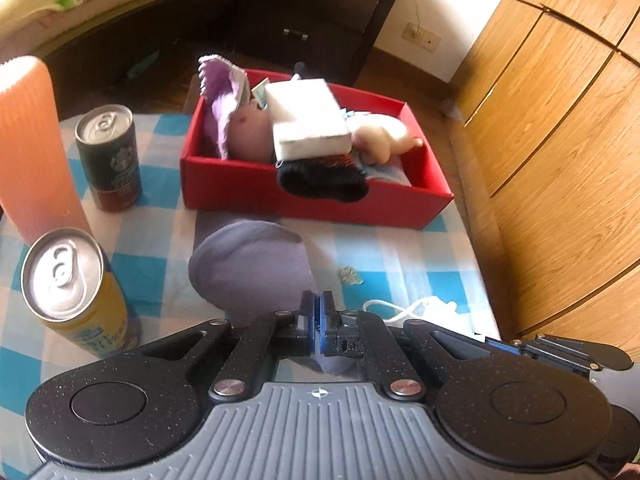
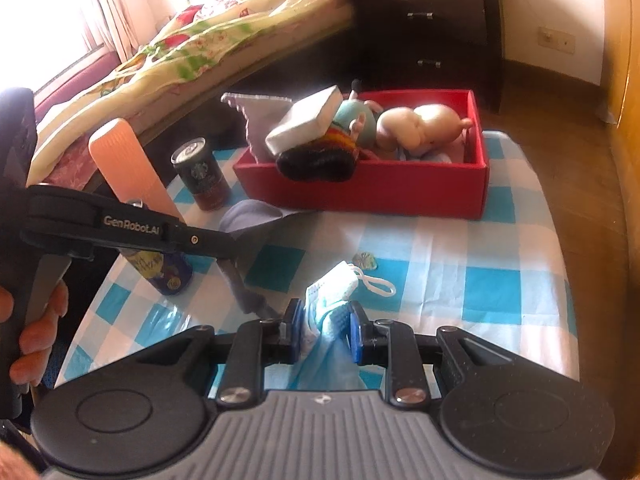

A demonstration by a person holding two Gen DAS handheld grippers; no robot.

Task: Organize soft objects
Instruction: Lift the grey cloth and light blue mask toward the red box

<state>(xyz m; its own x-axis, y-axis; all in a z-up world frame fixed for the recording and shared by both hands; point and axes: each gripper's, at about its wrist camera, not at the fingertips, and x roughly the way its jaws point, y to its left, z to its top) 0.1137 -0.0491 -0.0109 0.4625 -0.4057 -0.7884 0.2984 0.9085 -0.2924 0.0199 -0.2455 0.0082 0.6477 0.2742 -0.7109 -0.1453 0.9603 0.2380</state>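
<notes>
A red box [image 1: 248, 192] [image 2: 384, 192] at the far side of the checked table holds a doll [image 1: 384, 136] [image 2: 420, 128], a white foam block [image 1: 308, 120] [image 2: 308, 120], a purple cloth [image 1: 222, 100], and a black knit piece [image 1: 320, 184] [image 2: 316, 166] that hangs over its front wall. My left gripper [image 1: 319, 312] is shut on a grey-purple sock [image 1: 248, 264] that lies in front of the box. My right gripper [image 2: 325, 330] is shut on a crumpled blue face mask [image 2: 332, 292] with white ear loops [image 2: 378, 284].
A dark coffee can [image 1: 108, 156] [image 2: 200, 176], a yellow drink can [image 1: 72, 292] and an orange ribbed cup [image 1: 30, 140] [image 2: 128, 160] stand at the table's left. A bed, dark drawers [image 1: 320, 12] and a wooden wardrobe [image 1: 560, 120] surround the table.
</notes>
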